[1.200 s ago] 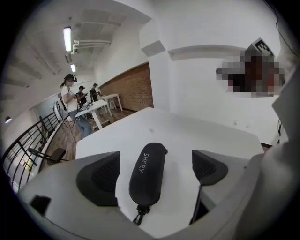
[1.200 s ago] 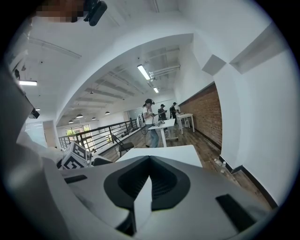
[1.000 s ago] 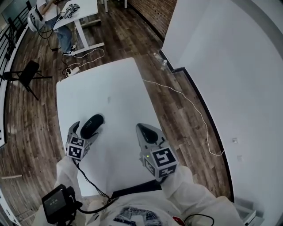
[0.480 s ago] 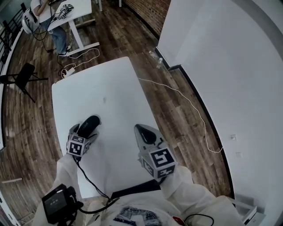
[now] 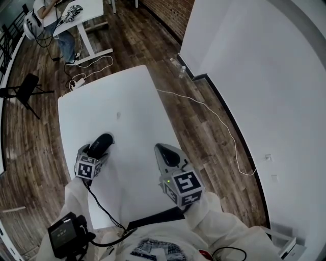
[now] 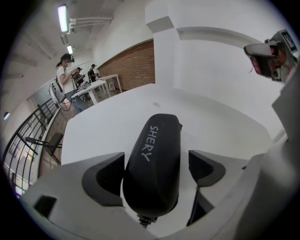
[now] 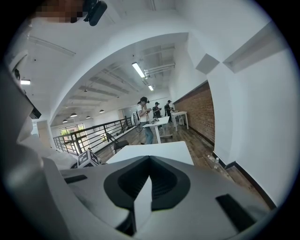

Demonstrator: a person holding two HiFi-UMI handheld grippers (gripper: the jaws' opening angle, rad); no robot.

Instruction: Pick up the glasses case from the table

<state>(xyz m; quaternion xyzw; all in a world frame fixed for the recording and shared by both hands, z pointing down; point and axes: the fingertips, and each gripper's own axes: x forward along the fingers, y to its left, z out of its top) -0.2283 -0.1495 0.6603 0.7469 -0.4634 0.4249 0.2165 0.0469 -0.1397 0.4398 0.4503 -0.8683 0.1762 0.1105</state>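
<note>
The black glasses case [image 5: 103, 141] lies on the white table [image 5: 127, 102] near its left edge. In the left gripper view the case [image 6: 153, 159], printed with white letters, fills the space between the jaws. My left gripper [image 5: 94, 151] points steeply down over the case's near end, and its jaws are closing with the case between them. The left pad [image 6: 108, 177] sits at the case's side, while a strip of table shows between the case and the right pad [image 6: 206, 167]. My right gripper [image 5: 163, 150] hovers over the table's right side, shut and empty, seen also in its own view [image 7: 149, 169].
A white wall [image 5: 265, 76] runs along the right. A white cable [image 5: 214, 114] and a bottle [image 5: 181, 69] lie on the wood floor beside it. A black chair [image 5: 24, 87] stands at the left, and a person sits at a far desk [image 5: 81, 12].
My left gripper has sunk lower around the case's near end. The right gripper has stayed where it was.
</note>
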